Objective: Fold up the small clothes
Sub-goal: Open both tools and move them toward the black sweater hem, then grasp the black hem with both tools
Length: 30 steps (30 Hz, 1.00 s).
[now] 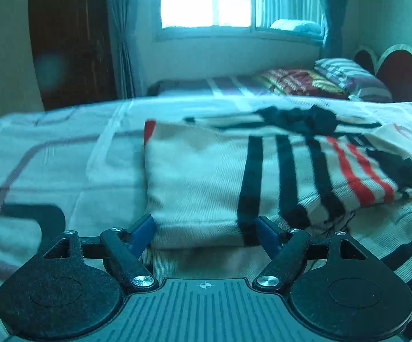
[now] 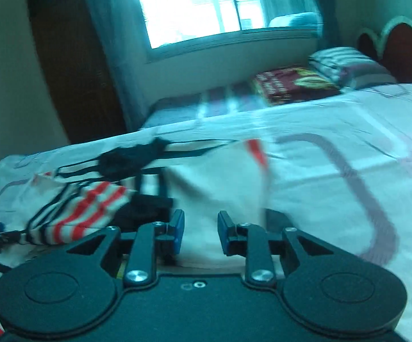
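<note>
White folded garment [image 1: 200, 176] between spread left hand-held gripper [image 1: 206, 232]; right hand-held gripper [image 2: 198, 232] narrower, grip unclear; right view adds bedsheet [image 2: 348, 171].

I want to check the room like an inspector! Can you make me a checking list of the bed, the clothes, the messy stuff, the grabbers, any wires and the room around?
Surface: bed sheet, pale with looping line pattern, covers the near bed.
Job's things: striped garment, white with black and red stripes, partly folded on the sheet; a loose striped part bunches at its side.
Clutter: nothing seen.
Grippers: left gripper open wide, the folded edge between its fingers, untouched; right gripper narrower, white cloth between its fingers, grip unclear.
Cables: nothing seen.
Surroundings: bright window with curtains, dark wooden door, second bed with pillow, headboard.
</note>
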### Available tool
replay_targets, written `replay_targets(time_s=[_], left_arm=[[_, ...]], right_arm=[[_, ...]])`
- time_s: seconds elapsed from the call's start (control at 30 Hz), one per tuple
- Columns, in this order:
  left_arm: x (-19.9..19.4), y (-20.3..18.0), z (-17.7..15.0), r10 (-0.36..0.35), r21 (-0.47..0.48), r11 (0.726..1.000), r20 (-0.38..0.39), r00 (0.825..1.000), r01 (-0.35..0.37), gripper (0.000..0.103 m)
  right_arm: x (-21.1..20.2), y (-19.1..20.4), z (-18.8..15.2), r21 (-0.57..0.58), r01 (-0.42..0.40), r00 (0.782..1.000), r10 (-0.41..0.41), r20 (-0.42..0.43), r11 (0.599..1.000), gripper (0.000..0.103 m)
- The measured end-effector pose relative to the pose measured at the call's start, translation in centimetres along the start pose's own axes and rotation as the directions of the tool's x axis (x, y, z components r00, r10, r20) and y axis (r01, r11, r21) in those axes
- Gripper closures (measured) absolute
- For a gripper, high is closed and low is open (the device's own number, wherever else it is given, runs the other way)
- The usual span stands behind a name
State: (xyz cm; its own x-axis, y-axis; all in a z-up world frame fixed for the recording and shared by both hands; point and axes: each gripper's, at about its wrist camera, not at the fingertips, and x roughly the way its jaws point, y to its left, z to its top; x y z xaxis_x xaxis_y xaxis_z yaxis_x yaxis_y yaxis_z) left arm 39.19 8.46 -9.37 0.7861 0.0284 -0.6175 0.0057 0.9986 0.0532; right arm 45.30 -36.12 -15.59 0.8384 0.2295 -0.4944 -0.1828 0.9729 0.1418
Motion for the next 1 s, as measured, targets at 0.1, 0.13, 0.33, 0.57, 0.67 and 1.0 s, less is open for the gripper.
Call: replay_targets(time_s=[0.1, 0.13, 0.33, 0.57, 0.67, 1.0], left_arm=[[0.6, 1.5, -0.6, -0.036, -0.107, 0.994, -0.017, 0.999, 0.034, 0.019], [0.7, 1.6, -0.7, -0.032, -0.112, 0.993, -0.021, 0.999, 0.030, 0.018], [-0.3, 3.9, -1.6, 0.008, -0.193, 0.981, -0.040, 0.999, -0.016, 0.017], [-7.3, 6.0, -5.6, -0.061, -0.216, 0.976, -0.088, 0.994, 0.040, 0.018], [-10.9, 5.7, -8.6, -0.141, -0.241, 0.964, -0.118, 0.983, 0.110, 0.018], [-17.5, 6.4, -15.9, -0.461, -0.529, 0.778, -0.114, 0.880, 0.339, 0.044]], right_arm=[[3.0, 2.6, -0.1, -0.040, -0.011, 0.998, 0.008, -0.059, 0.999, 0.070], [4.3, 2.9, -0.5, -0.051, 0.010, 0.994, -0.016, -0.112, 0.999, 0.068], [4.1, 2.5, -1.1, -0.084, 0.063, 0.989, -0.073, -0.125, 0.994, 0.070], [-4.9, -3.6, -2.7, 0.088, -0.026, 0.993, 0.036, -0.116, 0.996, 0.055], [-9.6, -6.4, -5.7, 0.168, -0.027, 0.989, 0.051, -0.141, 0.985, 0.050], [-18.6, -8.0, -16.1, 0.507, -0.152, 0.937, 0.286, -0.198, 0.849, 0.051]])
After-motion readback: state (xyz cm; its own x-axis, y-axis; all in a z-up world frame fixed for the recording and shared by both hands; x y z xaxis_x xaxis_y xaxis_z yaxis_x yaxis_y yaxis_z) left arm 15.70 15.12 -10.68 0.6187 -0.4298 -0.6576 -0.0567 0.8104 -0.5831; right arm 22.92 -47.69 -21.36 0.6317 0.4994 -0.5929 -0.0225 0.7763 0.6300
